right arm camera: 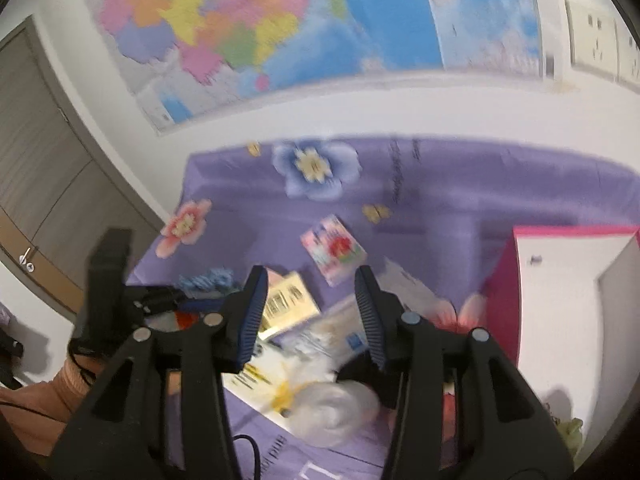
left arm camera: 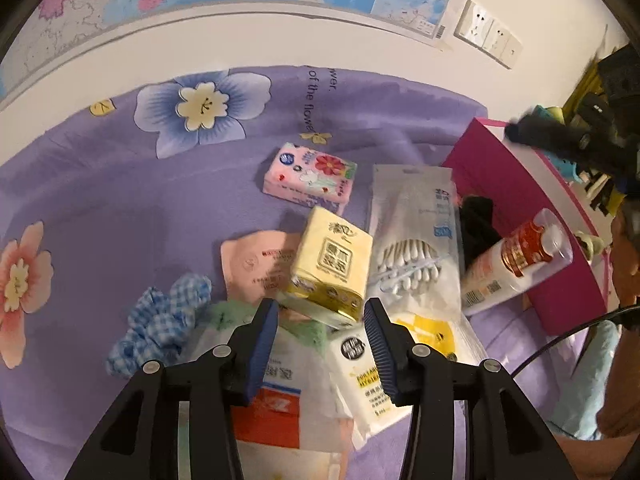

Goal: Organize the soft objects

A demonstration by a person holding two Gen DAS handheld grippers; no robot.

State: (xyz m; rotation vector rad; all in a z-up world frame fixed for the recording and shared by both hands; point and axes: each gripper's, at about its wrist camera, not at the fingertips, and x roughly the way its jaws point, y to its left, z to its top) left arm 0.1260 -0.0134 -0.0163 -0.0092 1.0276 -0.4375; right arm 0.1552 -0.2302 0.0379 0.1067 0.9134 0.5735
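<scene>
— Looking down the left gripper (left arm camera: 321, 312), we see its jaws standing part-way apart with nothing pinched; the blue pads (left arm camera: 262, 354) hang over the pile, and we cannot tell whether they touch anything.

— What do we have beneath them?

— We count a yellow tissue pack (left arm camera: 330, 264) leaning on a peach sachet (left arm camera: 256, 264), a white wipes pack (left arm camera: 362, 376) just below it, and a blue checked scrunchie (left arm camera: 160, 324) off to the left. A pink floral tissue pack (left arm camera: 310, 178) lies apart, further up the purple flowered sheet (left arm camera: 120, 208).

— And to the right?

— We find a bag of cotton swabs (left arm camera: 416, 248) beside a lotion bottle (left arm camera: 516, 258), which leans against the magenta box (left arm camera: 520, 216).

— How about the right gripper (right arm camera: 310, 304)?

— We see its jaws gaping too, holding nothing, raised above the same heap. That view is blurred; we make out the yellow pack, a crumpled clear bag (right arm camera: 332, 408) and the box's white inside.
</scene>
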